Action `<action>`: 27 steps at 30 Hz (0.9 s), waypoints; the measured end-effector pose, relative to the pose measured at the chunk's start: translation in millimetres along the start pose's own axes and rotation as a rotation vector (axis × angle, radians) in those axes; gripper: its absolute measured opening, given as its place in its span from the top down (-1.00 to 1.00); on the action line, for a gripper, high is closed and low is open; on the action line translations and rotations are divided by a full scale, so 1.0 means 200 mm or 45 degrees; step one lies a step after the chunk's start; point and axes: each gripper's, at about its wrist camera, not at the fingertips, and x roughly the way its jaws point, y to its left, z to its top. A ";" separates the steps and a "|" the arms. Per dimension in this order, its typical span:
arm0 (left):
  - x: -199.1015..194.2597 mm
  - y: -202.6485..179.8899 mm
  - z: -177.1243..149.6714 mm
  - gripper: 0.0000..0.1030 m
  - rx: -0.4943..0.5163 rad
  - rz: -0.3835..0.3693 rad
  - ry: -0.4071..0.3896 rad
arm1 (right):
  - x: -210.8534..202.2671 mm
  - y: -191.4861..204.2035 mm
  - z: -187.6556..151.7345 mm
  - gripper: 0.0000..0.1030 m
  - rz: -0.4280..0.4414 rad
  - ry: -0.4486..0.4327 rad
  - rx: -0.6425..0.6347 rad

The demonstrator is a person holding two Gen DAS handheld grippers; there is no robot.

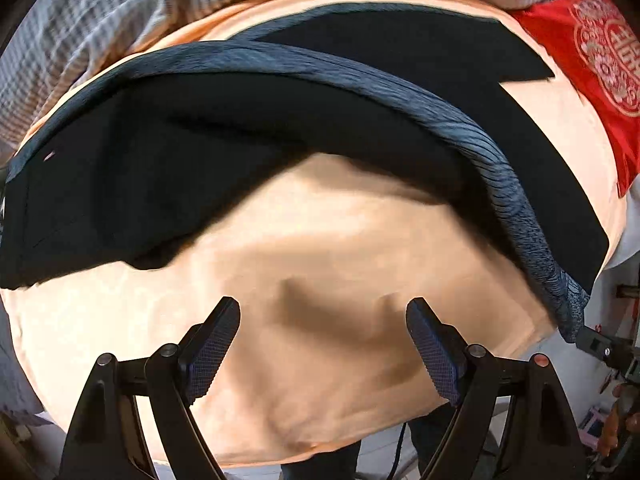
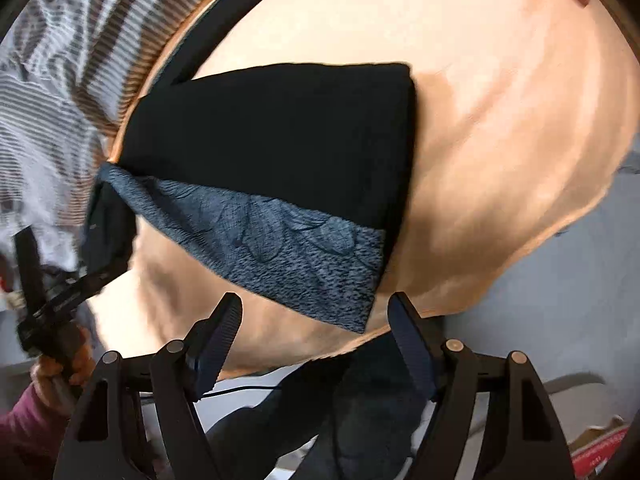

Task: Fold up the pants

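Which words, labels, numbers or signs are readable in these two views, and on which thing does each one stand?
"囍" (double happiness sign), in a round ornament on the red cloth.
Red box at the bottom corner of the right wrist view: some print, too small and blurred to read.
Pants: a leaf pattern on the grey band, no text.
Orange sheet and striped bedding: no text.

1 pants (image 1: pixel 200 168), 2 tools (image 1: pixel 324 344), 1 sheet (image 1: pixel 320 248)
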 end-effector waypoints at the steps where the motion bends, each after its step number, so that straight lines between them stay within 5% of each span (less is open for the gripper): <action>1: 0.01 -0.03 0.00 -0.67 0.003 0.001 0.010 | 0.01 -0.01 0.00 -0.46 0.029 0.011 -0.006; 8: 0.05 -0.20 0.07 -0.67 0.015 0.023 0.064 | 0.04 -0.09 0.04 -0.20 0.192 0.075 0.015; 11: 0.08 -0.26 0.09 -0.67 0.019 0.026 0.087 | 0.07 -0.12 0.06 0.23 0.245 0.113 0.028; 13: 0.09 -0.29 0.11 -0.67 0.016 0.018 0.095 | 0.08 -0.15 0.07 0.87 0.301 0.146 0.058; 22: 0.04 -0.56 0.21 -0.67 0.102 -0.142 0.045 | -0.13 -0.03 0.17 0.93 0.551 0.121 0.037; 27: -0.07 -0.50 0.23 -0.67 0.021 -0.214 0.006 | -0.29 0.08 0.35 0.93 0.665 0.045 0.006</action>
